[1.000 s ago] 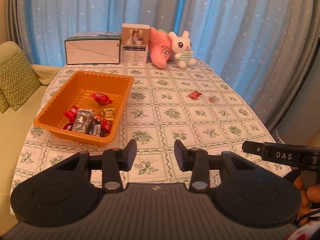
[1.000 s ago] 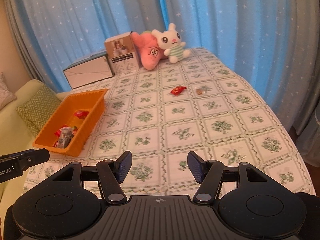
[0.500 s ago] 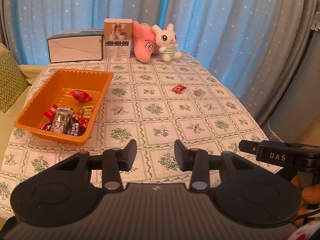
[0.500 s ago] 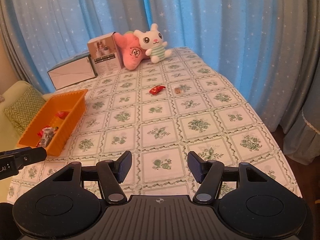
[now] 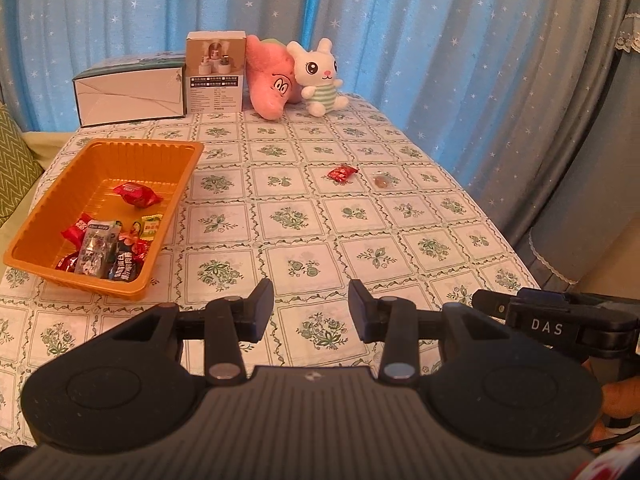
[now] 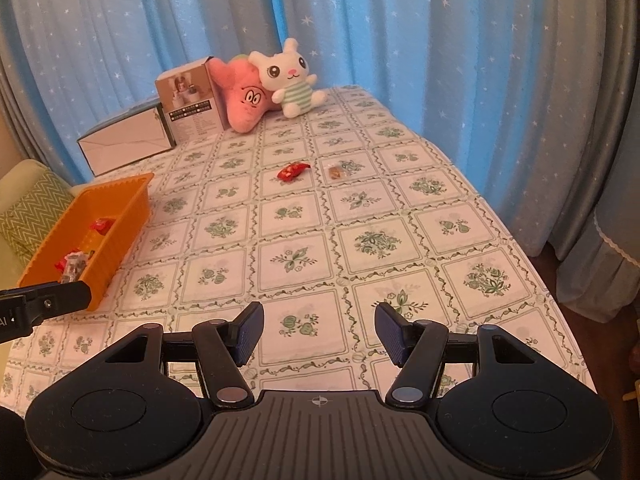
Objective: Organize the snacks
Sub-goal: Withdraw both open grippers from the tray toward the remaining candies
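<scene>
We hold two grippers above the near end of a table (image 6: 460,216) covered in a green-patterned cloth, both angled down toward it. Our left gripper (image 5: 311,304) has its fingers partly apart with nothing between them. Our right gripper (image 6: 319,330) stands wider open, also empty.

An orange tray (image 5: 176,204) sits on the left side of the table and already holds a small heap of wrapped snacks (image 5: 108,248), so we judge it to be the collecting place. Two pieces remain loose on the cloth, well apart from the tray and far from both grippers: a red wrapped candy (image 6: 293,170) and, just beside it to the right, a small brownish candy (image 6: 335,172) in clear wrap. They lie nearer our right side, which may be why that gripper is opened wider, ready to reach.

At the far end, against blue star-print curtains (image 6: 440,40), stand two boxes (image 5: 172,80) and two plush toys (image 5: 296,76), clear of the working area.
</scene>
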`<control>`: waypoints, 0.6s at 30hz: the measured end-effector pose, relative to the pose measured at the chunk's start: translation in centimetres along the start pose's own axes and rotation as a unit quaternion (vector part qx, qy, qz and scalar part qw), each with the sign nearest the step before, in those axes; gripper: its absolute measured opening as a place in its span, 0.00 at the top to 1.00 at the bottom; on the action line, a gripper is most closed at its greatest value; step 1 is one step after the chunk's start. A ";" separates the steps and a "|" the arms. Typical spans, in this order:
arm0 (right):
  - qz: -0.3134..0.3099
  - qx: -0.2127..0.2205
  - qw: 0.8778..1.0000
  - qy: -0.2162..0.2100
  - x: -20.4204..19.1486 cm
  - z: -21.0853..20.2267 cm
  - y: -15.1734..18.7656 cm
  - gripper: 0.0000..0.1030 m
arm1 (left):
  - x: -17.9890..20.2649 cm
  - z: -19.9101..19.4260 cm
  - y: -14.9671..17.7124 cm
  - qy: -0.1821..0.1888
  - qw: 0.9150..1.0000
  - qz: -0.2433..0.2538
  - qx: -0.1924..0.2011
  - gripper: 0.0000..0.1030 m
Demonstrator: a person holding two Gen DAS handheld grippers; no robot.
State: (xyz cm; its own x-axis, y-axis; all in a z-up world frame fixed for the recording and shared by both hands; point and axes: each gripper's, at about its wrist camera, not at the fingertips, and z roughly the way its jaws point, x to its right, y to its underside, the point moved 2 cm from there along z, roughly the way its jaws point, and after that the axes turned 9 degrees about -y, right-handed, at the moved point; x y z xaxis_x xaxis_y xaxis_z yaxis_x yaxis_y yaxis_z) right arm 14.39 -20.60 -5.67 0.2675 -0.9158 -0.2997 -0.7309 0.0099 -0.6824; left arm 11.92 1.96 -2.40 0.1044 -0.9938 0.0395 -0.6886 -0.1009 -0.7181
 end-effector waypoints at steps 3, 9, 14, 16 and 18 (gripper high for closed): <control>0.004 -0.002 1.000 0.002 0.6 0.3 0.0 0.40 | 0.5 0.6 -0.2 0.004 1.000 0.006 -0.002 0.64; 0.012 -0.006 1.000 0.008 1.6 1.0 -0.1 0.40 | 1.3 1.8 -0.7 0.009 1.000 0.013 -0.007 0.64; 0.015 -0.008 1.000 0.010 2.3 1.8 -0.5 0.40 | 1.8 3.2 -1.2 0.012 1.000 0.018 -0.010 0.64; 0.015 -0.007 1.000 0.010 2.6 2.2 -0.8 0.40 | 1.8 3.9 -1.5 0.011 1.000 0.019 -0.010 0.64; 0.012 -0.006 1.000 0.011 2.8 2.6 -1.1 0.40 | 1.9 4.6 -2.0 0.012 1.000 0.019 -0.008 0.64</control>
State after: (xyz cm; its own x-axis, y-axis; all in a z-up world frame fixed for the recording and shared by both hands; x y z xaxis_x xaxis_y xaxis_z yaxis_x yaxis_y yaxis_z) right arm 17.60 -22.08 -7.49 0.2361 -0.9237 -0.3017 -0.7445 0.0276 -0.6670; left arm 16.81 0.49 -4.13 0.0605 -0.9978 0.0286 -0.7036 -0.0629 -0.7078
